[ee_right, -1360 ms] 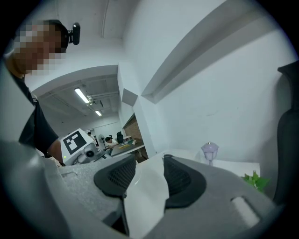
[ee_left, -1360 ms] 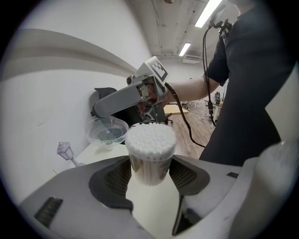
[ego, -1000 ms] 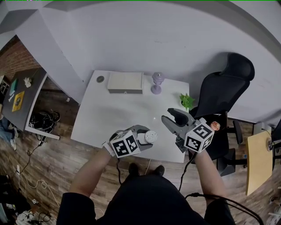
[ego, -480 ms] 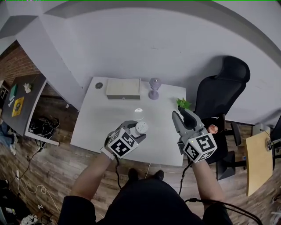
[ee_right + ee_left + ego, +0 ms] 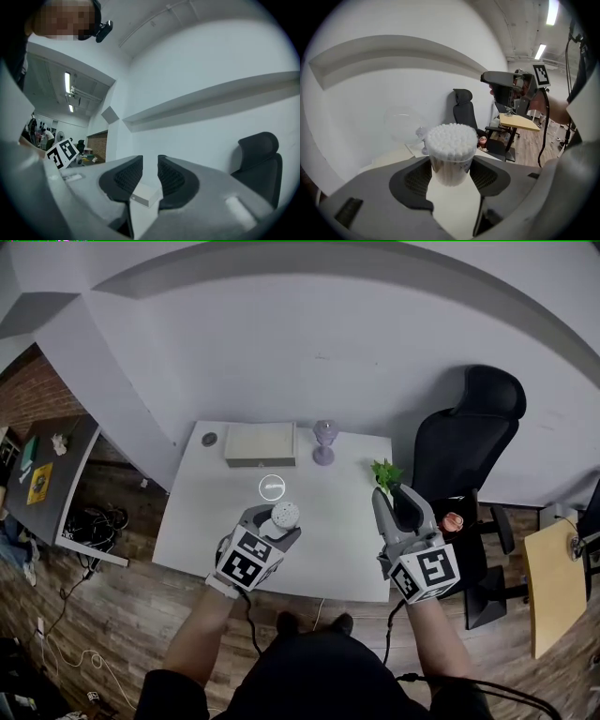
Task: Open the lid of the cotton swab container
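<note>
Cotton swab container (image 5: 450, 154), uncovered and full, is pinched upright in the left gripper (image 5: 451, 163) over the desk's (image 5: 202, 512) near edge. Its clear lid (image 5: 272, 487) shows beyond, mid-desk. The right gripper (image 5: 150, 176), empty, has just been narrowing. Tilting could spill the swabs.

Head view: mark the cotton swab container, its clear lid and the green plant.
cotton swab container (image 5: 285, 514): head view, swab tips on top.
clear lid (image 5: 272, 487): head view, its middle.
green plant (image 5: 384, 472): head view, its leaves.
</note>
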`<action>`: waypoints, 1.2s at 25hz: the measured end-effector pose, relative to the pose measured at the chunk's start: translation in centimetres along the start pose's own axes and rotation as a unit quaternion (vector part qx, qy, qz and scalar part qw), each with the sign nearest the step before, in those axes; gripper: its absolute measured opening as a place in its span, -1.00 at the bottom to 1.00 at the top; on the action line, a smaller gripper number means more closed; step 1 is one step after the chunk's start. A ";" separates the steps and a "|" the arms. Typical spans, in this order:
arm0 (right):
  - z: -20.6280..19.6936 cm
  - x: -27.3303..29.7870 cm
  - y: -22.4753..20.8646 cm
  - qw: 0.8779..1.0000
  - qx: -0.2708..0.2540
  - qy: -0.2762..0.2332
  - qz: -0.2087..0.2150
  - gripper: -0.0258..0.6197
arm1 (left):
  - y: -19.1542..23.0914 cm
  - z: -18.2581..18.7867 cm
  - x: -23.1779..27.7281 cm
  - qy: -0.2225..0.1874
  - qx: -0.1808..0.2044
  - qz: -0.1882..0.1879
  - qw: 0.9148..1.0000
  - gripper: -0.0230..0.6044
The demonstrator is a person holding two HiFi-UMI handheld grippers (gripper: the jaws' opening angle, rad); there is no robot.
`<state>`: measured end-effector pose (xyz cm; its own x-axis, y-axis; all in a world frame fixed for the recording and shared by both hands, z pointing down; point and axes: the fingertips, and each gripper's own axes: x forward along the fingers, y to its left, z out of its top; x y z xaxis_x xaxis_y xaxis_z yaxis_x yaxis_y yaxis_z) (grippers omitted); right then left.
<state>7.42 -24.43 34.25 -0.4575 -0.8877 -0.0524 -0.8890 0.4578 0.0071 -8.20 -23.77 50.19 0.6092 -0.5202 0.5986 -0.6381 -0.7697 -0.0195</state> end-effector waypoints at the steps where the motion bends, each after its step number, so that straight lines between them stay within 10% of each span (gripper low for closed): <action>1: 0.1 -0.2 0.1 1.000 -0.009 -0.002 -0.003 -0.62 | -0.1 0.1 -0.2 0.000 -0.003 0.002 1.000 -0.13; 30: -0.4 -1.9 -1.4 0.998 -0.048 -0.007 -0.025 -0.66 | 0.1 0.9 -1.1 -0.012 -0.022 0.022 0.999 -0.13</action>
<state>9.47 -23.42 34.73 -0.4126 -0.9083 -0.0686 -0.9087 0.4052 0.1001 -8.52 -23.53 48.80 0.5914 -0.5624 0.5779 -0.6840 -0.7294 -0.0098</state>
